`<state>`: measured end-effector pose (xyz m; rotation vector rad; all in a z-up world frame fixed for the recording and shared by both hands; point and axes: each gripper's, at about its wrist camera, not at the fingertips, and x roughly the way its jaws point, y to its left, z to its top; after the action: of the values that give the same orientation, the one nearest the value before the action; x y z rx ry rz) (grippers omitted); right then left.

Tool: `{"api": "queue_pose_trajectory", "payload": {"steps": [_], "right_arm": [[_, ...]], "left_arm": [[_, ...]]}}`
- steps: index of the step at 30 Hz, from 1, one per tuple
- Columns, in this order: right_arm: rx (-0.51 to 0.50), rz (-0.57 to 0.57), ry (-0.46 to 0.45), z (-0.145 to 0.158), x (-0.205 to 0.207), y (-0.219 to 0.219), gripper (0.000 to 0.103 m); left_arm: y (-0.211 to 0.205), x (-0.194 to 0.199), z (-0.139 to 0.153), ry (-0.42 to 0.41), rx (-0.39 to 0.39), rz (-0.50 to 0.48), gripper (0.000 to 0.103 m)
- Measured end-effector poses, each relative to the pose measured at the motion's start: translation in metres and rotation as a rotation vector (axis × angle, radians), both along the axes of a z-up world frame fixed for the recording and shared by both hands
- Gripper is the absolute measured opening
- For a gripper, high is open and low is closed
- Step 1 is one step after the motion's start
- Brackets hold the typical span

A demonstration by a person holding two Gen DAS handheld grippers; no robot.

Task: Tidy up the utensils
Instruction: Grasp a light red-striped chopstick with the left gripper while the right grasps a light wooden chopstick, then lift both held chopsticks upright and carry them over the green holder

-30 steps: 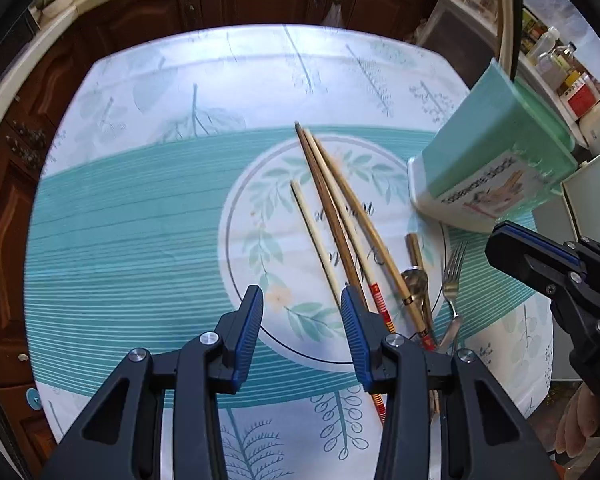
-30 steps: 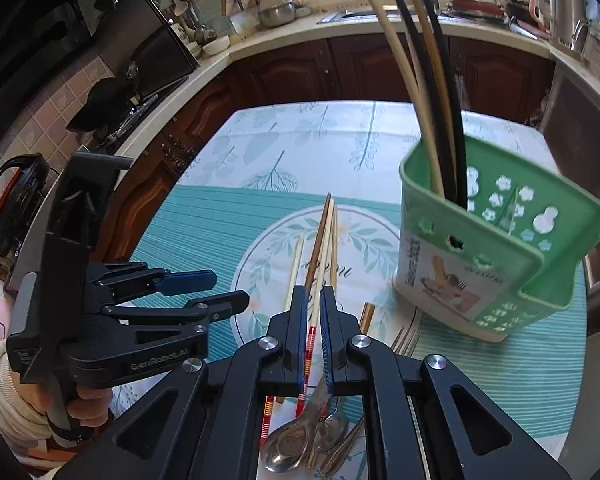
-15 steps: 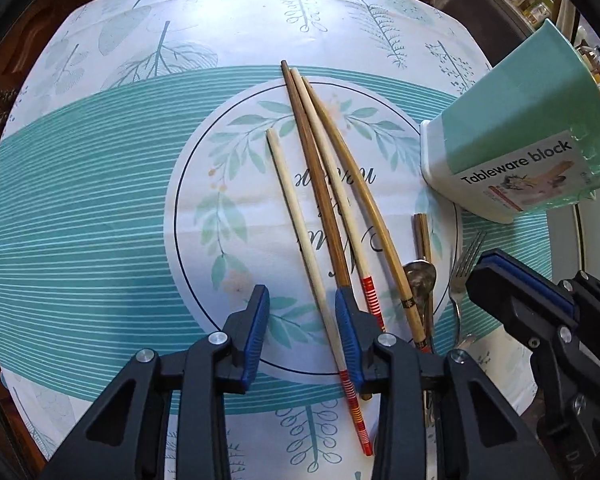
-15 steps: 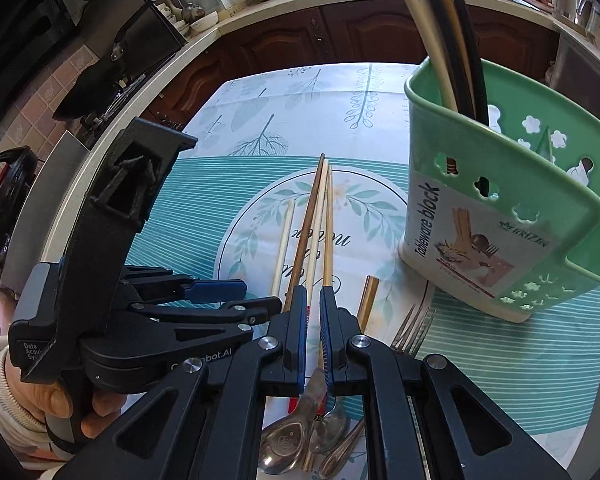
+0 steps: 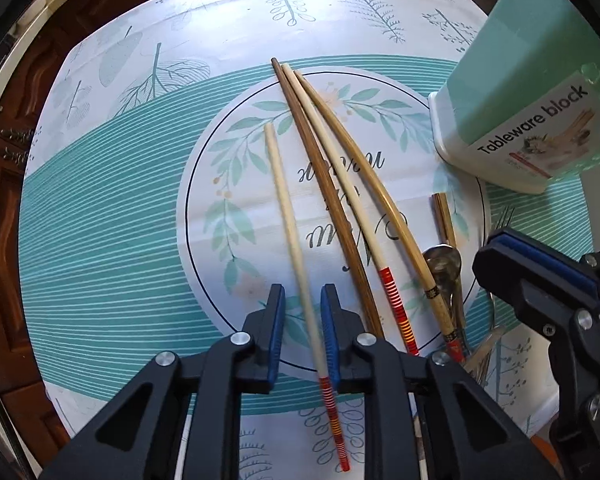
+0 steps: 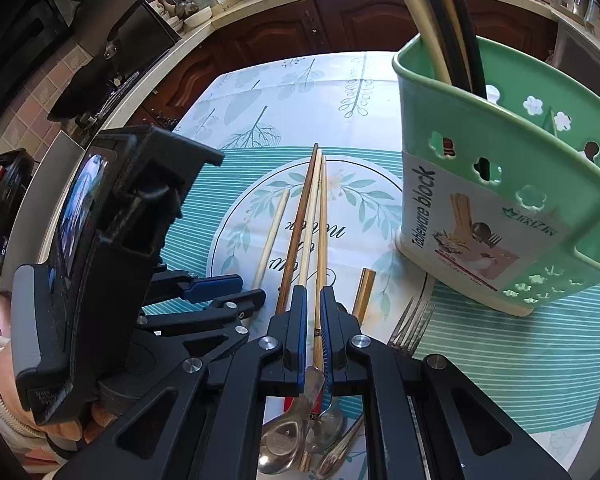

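Observation:
Several chopsticks lie on the round print of the tablecloth. A cream chopstick (image 5: 288, 216) with a red-striped end lies apart on the left, also in the right wrist view (image 6: 274, 228). My left gripper (image 5: 302, 293) points straight down with this chopstick between its closing jaws. The stick rests against the right pad, with a gap at the left pad. My right gripper (image 6: 312, 292) is shut, low over the spoons (image 6: 284, 440) and the golden chopstick (image 5: 364, 176), and holds nothing. A fork (image 6: 410, 324) lies beside them. The green holder (image 6: 480, 184) stands at the right with several chopsticks upright in it.
A dark brown chopstick (image 5: 320, 176) and a second red-striped one (image 5: 340, 184) lie just right of my left gripper. A short brown handle (image 6: 364, 292) lies near the fork. The teal tablecloth (image 5: 100, 240) is bare on the left. Wooden cabinets (image 6: 360, 24) ring the table.
My left gripper came down and shifted right onto the lone cream chopstick, and its jaws narrowed around it. My right gripper sank toward the spoons and stayed shut.

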<state>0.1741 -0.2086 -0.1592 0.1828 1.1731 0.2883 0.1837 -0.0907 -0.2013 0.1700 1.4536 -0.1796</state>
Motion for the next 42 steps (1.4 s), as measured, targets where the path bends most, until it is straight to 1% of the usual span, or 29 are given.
{"api": "queue_pose_trajectory", "payload": {"steps": [1, 2, 5, 10, 17, 21, 24, 25, 27, 29, 33, 38, 40, 42], "right_arm": [[0.002, 0.001, 0.005, -0.001, 0.001, 0.000, 0.007], [0.006, 0.003, 0.013, -0.002, 0.003, 0.001, 0.007], [-0.001, 0.005, 0.026, -0.003, 0.007, 0.004, 0.007], [-0.027, 0.011, 0.064, -0.010, 0.018, 0.015, 0.007], [-0.061, -0.004, 0.163, -0.033, 0.049, 0.030, 0.007], [-0.122, 0.012, 0.170, -0.038, 0.066, 0.039, 0.011], [-0.155, 0.023, 0.203, -0.042, 0.078, 0.046, 0.011], [-0.183, 0.025, 0.217, -0.045, 0.081, 0.048, 0.011], [-0.222, 0.029, 0.237, -0.050, 0.087, 0.053, 0.011], [-0.244, 0.030, 0.261, -0.054, 0.093, 0.055, 0.011], [-0.270, 0.029, 0.300, -0.060, 0.103, 0.058, 0.011], [-0.291, 0.041, 0.314, -0.062, 0.111, 0.062, 0.011], [-0.297, 0.051, 0.316, -0.062, 0.111, 0.066, 0.007], [-0.285, 0.046, 0.319, -0.061, 0.108, 0.068, 0.007]], "left_arm": [[0.000, 0.000, 0.000, 0.010, -0.001, -0.003, 0.007], [0.000, 0.001, 0.000, 0.016, -0.002, -0.006, 0.005], [0.004, -0.001, 0.000, 0.017, 0.011, -0.015, 0.004], [0.020, -0.005, -0.003, 0.030, 0.005, 0.009, 0.003], [0.032, -0.007, -0.005, 0.047, -0.034, 0.043, 0.003], [0.048, -0.009, -0.007, 0.054, -0.053, 0.046, 0.003], [0.054, -0.006, -0.008, 0.059, -0.065, 0.049, 0.003], [0.067, 0.001, -0.010, 0.061, -0.068, 0.048, 0.004], [0.078, 0.006, -0.009, 0.065, -0.075, 0.048, 0.004], [0.081, 0.009, -0.009, 0.064, -0.078, 0.047, 0.004], [0.088, 0.015, -0.006, 0.068, -0.094, 0.046, 0.004], [0.093, 0.021, -0.003, 0.069, -0.096, 0.042, 0.004], [0.093, 0.023, -0.003, 0.067, -0.098, 0.046, 0.004], [0.096, 0.025, -0.001, 0.061, -0.109, 0.054, 0.004]]}}
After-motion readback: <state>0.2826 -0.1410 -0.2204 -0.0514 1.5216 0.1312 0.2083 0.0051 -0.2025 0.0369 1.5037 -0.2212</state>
